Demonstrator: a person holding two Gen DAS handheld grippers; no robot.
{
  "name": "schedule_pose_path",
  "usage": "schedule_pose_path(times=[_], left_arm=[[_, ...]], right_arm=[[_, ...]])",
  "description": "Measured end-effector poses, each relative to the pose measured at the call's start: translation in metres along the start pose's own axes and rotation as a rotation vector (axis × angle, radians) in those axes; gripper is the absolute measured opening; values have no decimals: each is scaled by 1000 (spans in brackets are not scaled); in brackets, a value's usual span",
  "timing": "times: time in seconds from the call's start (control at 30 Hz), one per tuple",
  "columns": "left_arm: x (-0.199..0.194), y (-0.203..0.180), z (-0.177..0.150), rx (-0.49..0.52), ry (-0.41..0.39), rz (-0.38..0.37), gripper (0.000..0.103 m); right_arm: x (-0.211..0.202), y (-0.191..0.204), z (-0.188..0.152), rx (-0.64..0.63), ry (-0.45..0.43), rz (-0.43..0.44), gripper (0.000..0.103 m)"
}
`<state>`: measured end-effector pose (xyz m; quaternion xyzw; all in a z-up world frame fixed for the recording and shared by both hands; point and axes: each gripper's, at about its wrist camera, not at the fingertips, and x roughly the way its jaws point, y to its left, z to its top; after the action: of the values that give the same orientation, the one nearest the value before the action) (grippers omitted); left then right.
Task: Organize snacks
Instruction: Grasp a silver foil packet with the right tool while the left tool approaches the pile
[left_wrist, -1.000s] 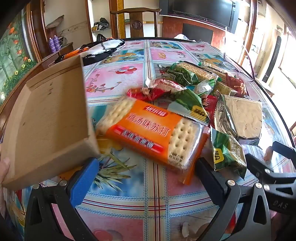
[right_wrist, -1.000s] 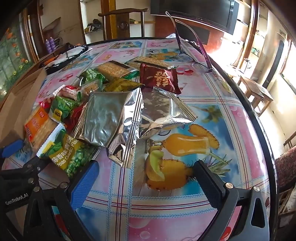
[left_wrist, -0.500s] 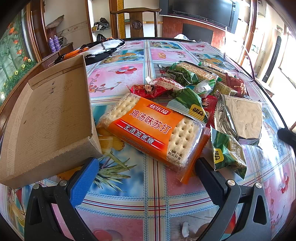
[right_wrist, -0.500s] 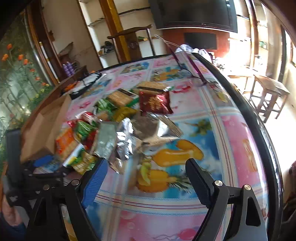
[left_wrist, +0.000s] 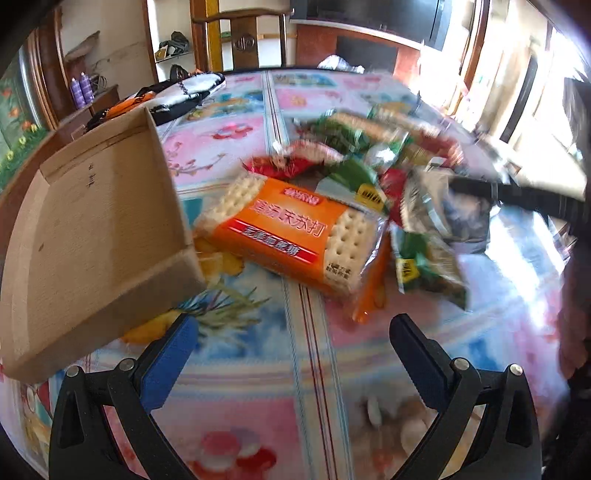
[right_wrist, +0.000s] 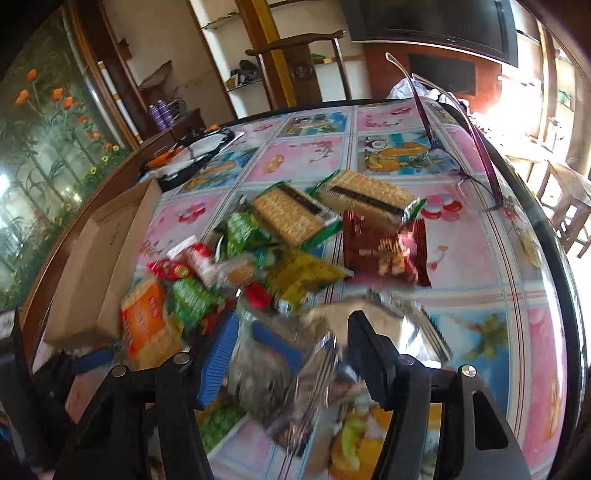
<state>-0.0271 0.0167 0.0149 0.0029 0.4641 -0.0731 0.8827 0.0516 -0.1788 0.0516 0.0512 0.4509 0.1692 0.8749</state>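
A pile of snack packets lies on the flowered tablecloth (left_wrist: 236, 369). An orange cracker pack (left_wrist: 288, 229) sits just ahead of my left gripper (left_wrist: 291, 325), which is open and holds nothing. An open cardboard box (left_wrist: 92, 221) stands to its left. My right gripper (right_wrist: 293, 321) has its jaws closing around a crumpled silver foil bag (right_wrist: 273, 384), which lies between the pads. I cannot see the pads pressing on it. One of its black fingers (left_wrist: 480, 190) reaches over that bag (left_wrist: 436, 210) in the left wrist view.
Two green-edged cracker packs (right_wrist: 291, 214), a dark red packet (right_wrist: 384, 251), a yellow-green packet (right_wrist: 303, 273) and green pea bags (left_wrist: 424, 266) make up the pile. Purple glasses (right_wrist: 461, 147) lie far right, a black-and-white cloth (right_wrist: 195, 155) far left. The table's rim (right_wrist: 546, 229) curves on the right.
The right gripper swung back and up, then came down over the silver bag with its jaws narrowing. The left gripper rose a little and stayed open; both views are now blurred.
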Motion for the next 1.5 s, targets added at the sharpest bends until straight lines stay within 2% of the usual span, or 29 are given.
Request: schedule_pose_path(times=[0.17, 0.23, 0.27, 0.33, 0.4, 0.5, 0.53, 0.57, 0.6, 0.63, 0.73, 0.87, 1.0, 1.13, 1.2, 1.43, 1.5], left_arm=[[-25, 3, -9, 61, -14, -77, 103], [-28, 4, -10, 67, -19, -79, 103], [-29, 5, -10, 67, -19, -77, 103], [-31, 6, -9, 60, -19, -88, 103], [-32, 6, -5, 53, -29, -92, 103], [-34, 5, -4, 52, -34, -88, 103], [-35, 5, -5, 51, -35, -85, 103], [-36, 6, -6, 50, -36, -83, 103], [-39, 7, -8, 48, -34, -79, 103], [-41, 9, -9, 47, -35, -77, 103], [-47, 16, -10, 37, -40, -69, 103], [-47, 22, -5, 3, -32, -97, 103], [-44, 12, -2, 23, -22, -114, 103], [-47, 2, -4, 54, -18, -112, 103], [-50, 1, -5, 60, -21, -105, 103], [-47, -10, -4, 55, 1, -88, 103], [-44, -17, -3, 56, 9, -86, 103]], right_arm=[[-20, 8, -45, -100, 73, 89, 67], [-27, 14, -60, -139, 100, 153, 67], [-31, 16, -63, -154, 95, 159, 67], [-46, 13, -58, -154, 29, 147, 67], [-54, 11, -42, -149, -38, 133, 77], [-34, 8, -3, -121, -43, 80, 79], [-19, 7, 8, -101, -25, 77, 75], [-8, 8, 14, -88, -7, 72, 56], [3, 7, 18, -83, 25, 68, 41], [16, 9, 19, -84, 66, 61, 40], [20, 13, 4, -121, 104, 98, 41], [2, 34, -26, -279, 140, 141, 42], [-5, 37, -40, -287, 117, 121, 66], [-7, 45, -46, -318, 116, 110, 67], [-5, 51, -50, -331, 136, 120, 73], [5, 66, -66, -423, 139, -9, 72], [5, 61, -68, -424, 125, -26, 62]])
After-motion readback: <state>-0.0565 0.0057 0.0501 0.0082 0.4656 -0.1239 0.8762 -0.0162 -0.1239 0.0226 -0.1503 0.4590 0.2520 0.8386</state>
